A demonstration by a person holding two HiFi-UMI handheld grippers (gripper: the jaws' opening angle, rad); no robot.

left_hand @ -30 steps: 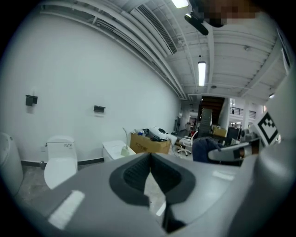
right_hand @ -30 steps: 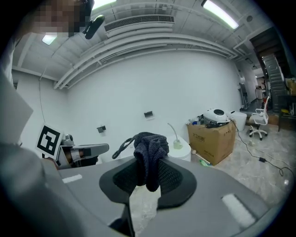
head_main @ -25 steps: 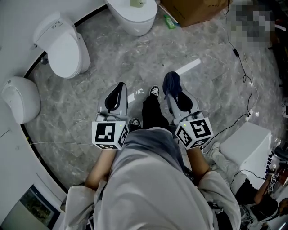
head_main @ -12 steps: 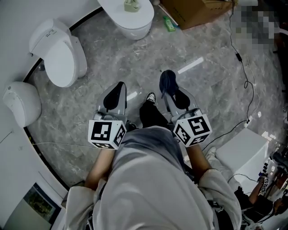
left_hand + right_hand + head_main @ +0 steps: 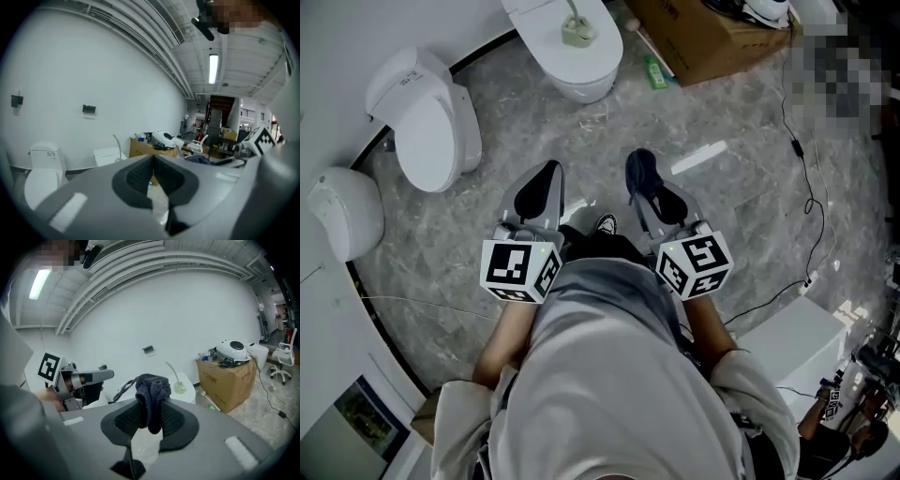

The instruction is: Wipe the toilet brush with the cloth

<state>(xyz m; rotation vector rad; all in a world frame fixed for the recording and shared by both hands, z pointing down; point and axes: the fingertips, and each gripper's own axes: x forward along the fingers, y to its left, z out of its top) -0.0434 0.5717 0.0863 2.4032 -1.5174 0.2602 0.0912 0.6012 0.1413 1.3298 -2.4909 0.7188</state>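
- Head view: both claws are held out over the grey floor (image 5: 741,216), in front of the person's body. The left claw (image 5: 546,178) is closed on nothing. The right claw (image 5: 652,197) is clamped on a dark cloth (image 5: 640,172), which is bunched at its tip. The brush (image 5: 574,28) stands in its holder on the closed lid of a toilet (image 5: 581,80) at the top of the view, well apart from both claws. A box (image 5: 712,33) lies to the right of that toilet.
- Left gripper view: the left claw (image 5: 152,176) is seen with its jaws together and nothing between them. The thin curved handle of the brush (image 5: 116,144) is seen far ahead, left of the jaws.
- Right gripper view: the cloth (image 5: 151,394) is pinched between the jaws of the right claw (image 5: 149,420) and is folded over above them. The brush (image 5: 177,380) is seen beyond it, on the white lid.
- The approach is judged to be the step in hand, as no wiping has begun. Both claws would need to be carried forward to the toilet. The left claw would probably have to be opened around the handle, and the cloth pressed against the brush.
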